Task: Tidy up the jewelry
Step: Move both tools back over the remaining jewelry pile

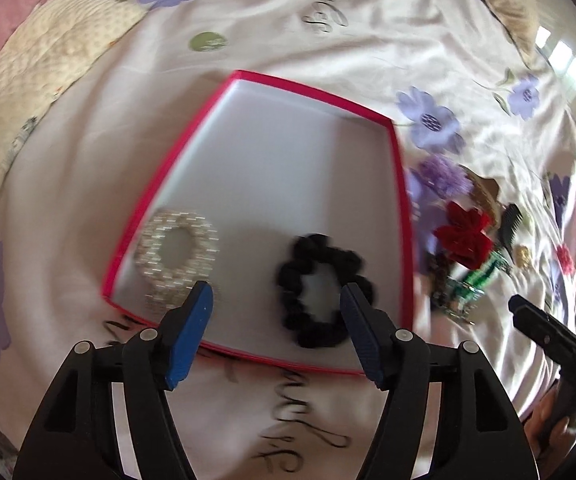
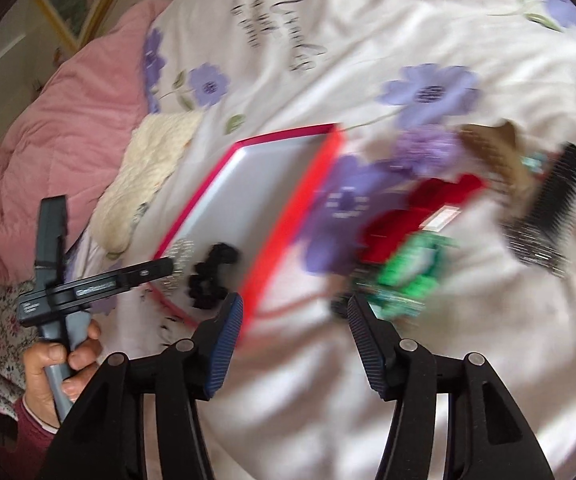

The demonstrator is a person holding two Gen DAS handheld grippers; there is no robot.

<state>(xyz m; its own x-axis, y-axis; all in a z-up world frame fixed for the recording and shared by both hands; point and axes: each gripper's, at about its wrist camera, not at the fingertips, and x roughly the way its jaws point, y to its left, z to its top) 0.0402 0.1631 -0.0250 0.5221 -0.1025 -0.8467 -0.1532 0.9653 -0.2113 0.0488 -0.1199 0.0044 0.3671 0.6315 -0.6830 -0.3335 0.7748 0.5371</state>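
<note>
A red-rimmed box point(image 1: 401, 184) with a white inside lies on the bedsheet. In it lie a pearl beaded ring-shaped piece point(image 1: 178, 246) at the near left and a black scrunchie point(image 1: 323, 288) at the near right. My left gripper point(image 1: 274, 300) is open and empty, just above the box's near edge. My right gripper point(image 2: 293, 312) is open and empty over the sheet beside the box point(image 2: 291, 216). To the right of the box lies a pile: a red bow point(image 1: 465, 236), a purple scrunchie point(image 1: 441, 170), a green beaded piece point(image 2: 411, 268) and a black comb point(image 2: 547, 208).
The flowered white bedsheet point(image 1: 327, 32) covers the bed. A cream quilted pad point(image 1: 36, 92) lies at the far left and a pink duvet point(image 2: 64, 148) beyond it. The right gripper's body point(image 1: 551, 336) shows at the right edge of the left wrist view.
</note>
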